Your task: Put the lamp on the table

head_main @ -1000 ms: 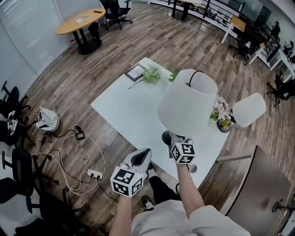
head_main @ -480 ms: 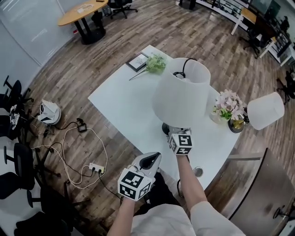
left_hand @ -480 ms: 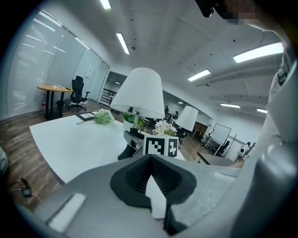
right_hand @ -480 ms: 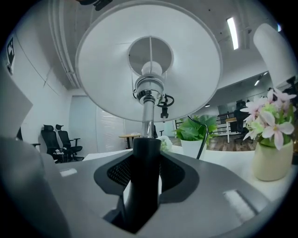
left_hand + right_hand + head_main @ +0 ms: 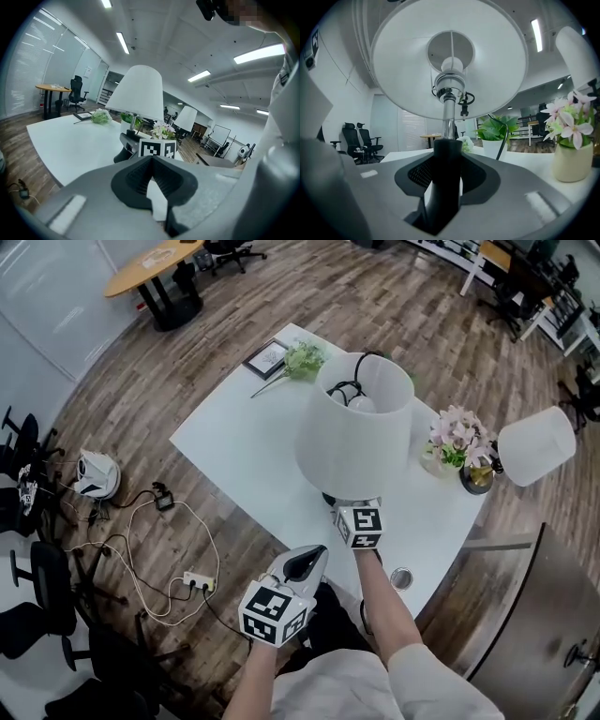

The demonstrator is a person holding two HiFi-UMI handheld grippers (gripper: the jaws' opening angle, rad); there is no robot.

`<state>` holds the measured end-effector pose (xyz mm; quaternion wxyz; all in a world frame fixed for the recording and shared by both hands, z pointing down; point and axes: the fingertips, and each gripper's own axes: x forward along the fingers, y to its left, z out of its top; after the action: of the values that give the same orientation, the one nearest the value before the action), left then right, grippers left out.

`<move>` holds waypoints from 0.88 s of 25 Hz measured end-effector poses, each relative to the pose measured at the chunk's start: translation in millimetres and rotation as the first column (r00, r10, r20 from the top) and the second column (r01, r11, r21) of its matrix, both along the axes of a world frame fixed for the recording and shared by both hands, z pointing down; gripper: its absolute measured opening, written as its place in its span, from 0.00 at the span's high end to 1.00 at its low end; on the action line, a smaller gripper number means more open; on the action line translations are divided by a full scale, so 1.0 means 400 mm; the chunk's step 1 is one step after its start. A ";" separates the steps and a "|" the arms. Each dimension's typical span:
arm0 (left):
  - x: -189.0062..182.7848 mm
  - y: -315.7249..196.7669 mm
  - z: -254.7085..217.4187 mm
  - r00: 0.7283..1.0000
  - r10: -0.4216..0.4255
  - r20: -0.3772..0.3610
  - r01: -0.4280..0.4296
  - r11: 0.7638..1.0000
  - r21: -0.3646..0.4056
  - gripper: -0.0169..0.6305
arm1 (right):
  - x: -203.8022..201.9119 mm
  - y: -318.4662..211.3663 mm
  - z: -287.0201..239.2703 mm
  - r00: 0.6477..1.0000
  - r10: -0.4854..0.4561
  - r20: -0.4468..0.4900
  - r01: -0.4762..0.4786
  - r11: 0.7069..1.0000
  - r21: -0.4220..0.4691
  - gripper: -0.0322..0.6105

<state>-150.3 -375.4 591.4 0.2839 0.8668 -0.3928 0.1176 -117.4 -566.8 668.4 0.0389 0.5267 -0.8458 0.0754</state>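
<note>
A lamp with a white shade (image 5: 354,427) and a bulb showing inside stands upright over the near edge of the white table (image 5: 239,442). My right gripper (image 5: 352,509) is shut on its black stem just below the shade. In the right gripper view the stem (image 5: 447,157) fills the gap between the jaws of the right gripper (image 5: 447,164), and the shade (image 5: 450,56) spreads overhead. Whether the lamp's base rests on the table I cannot tell. My left gripper (image 5: 302,564) hangs off the table's near edge, shut and holding nothing. The left gripper view shows the left gripper (image 5: 152,187) and the lamp (image 5: 138,93) beyond it.
On the table are pink flowers in a vase (image 5: 455,434), a second white-shaded lamp (image 5: 536,446), a green bouquet (image 5: 305,357) and a picture frame (image 5: 266,358). Cables and a power strip (image 5: 197,579) lie on the floor at the left. A grey cabinet (image 5: 525,615) stands at the right.
My right gripper has carried the lamp a little further over the table and brought it more upright; the shade's open top now shows. The left gripper has stayed low near the table edge.
</note>
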 end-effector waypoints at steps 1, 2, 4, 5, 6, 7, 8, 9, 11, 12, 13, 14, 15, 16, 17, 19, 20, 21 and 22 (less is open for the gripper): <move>0.004 0.001 -0.002 1.000 0.001 -0.002 -0.001 1.000 0.004 0.97 | -0.001 0.004 0.000 1.000 -0.004 -0.006 0.004 1.000 0.002 0.69; 0.007 0.002 -0.005 1.000 0.002 -0.003 -0.002 1.000 0.008 0.97 | -0.001 0.008 0.000 1.000 -0.006 -0.011 0.006 1.000 0.003 0.69; 0.010 0.007 -0.008 1.000 0.005 -0.003 -0.004 1.000 0.011 0.97 | 0.003 0.014 0.000 1.000 -0.004 -0.016 0.004 1.000 0.003 0.69; 0.011 0.011 -0.009 1.000 0.006 -0.002 -0.006 1.000 0.012 0.97 | 0.005 0.016 0.000 1.000 -0.001 -0.018 0.001 1.000 0.002 0.70; 0.012 0.014 -0.010 1.000 0.007 -0.001 -0.007 1.000 0.013 0.97 | 0.007 0.018 0.000 1.000 0.002 -0.019 -0.002 1.000 0.002 0.70; 0.012 0.018 -0.010 1.000 0.009 0.001 -0.009 1.000 0.015 0.97 | 0.009 0.019 0.001 1.000 0.005 -0.021 -0.004 1.000 0.003 0.70; 0.013 0.021 -0.009 1.000 0.010 0.002 -0.010 1.000 0.018 0.97 | 0.010 0.020 0.003 1.000 0.006 -0.022 -0.006 1.000 0.004 0.70; 0.014 0.024 -0.008 1.000 0.010 0.002 -0.010 1.000 0.021 0.97 | 0.012 0.022 0.006 1.000 0.007 -0.023 -0.007 1.000 0.005 0.70; 0.020 0.030 -0.006 1.000 0.009 -0.001 -0.009 0.999 0.031 0.97 | 0.015 0.028 0.012 1.000 0.006 -0.025 -0.006 1.000 0.009 0.70; 0.022 0.034 -0.006 1.000 0.008 -0.004 -0.007 0.999 0.037 0.97 | 0.016 0.031 0.013 1.000 0.004 -0.024 -0.004 1.000 0.012 0.70; 0.025 0.037 -0.006 1.000 0.006 -0.006 -0.006 0.999 0.042 0.97 | 0.016 0.032 0.012 1.000 0.003 -0.024 -0.003 1.000 0.016 0.70; 0.027 0.041 -0.005 1.000 0.005 -0.008 -0.005 0.999 0.046 0.97 | 0.017 0.032 0.010 1.000 0.003 -0.024 -0.003 1.000 0.020 0.70; 0.029 0.045 -0.002 1.000 0.005 -0.010 -0.004 0.999 0.049 0.97 | 0.018 0.032 0.008 1.000 0.004 -0.023 -0.003 1.000 0.024 0.70; 0.031 0.051 0.002 1.000 0.004 -0.012 -0.003 0.999 0.052 0.97 | 0.020 0.033 0.007 1.000 0.005 -0.022 -0.004 1.000 0.027 0.70; 0.034 0.058 0.008 1.000 0.002 -0.013 -0.001 0.999 0.053 0.97 | 0.023 0.035 0.007 1.000 0.006 -0.020 -0.005 1.000 0.029 0.70; 0.036 0.070 0.018 1.000 -0.006 -0.016 0.007 0.999 0.054 0.97 | 0.025 0.036 0.007 1.000 0.006 -0.018 -0.006 0.999 0.031 0.70; 0.034 0.076 0.020 1.000 -0.011 -0.018 0.012 0.998 0.055 0.97 | 0.025 0.037 0.008 1.000 0.007 -0.018 -0.006 1.000 0.031 0.70; 0.031 0.081 0.020 1.000 -0.015 -0.019 0.016 0.998 0.055 0.97 | 0.024 0.038 0.010 1.000 0.006 -0.020 -0.006 1.000 0.029 0.70; 0.028 0.087 0.019 1.000 -0.018 -0.020 0.019 0.998 0.057 0.97 | 0.023 0.040 0.014 1.000 0.006 -0.021 -0.006 1.000 0.026 0.70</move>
<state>-139.2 -340.6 599.0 0.2640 0.8718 -0.4014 0.0954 -108.1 -551.0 673.9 0.0407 0.5305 -0.8447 0.0589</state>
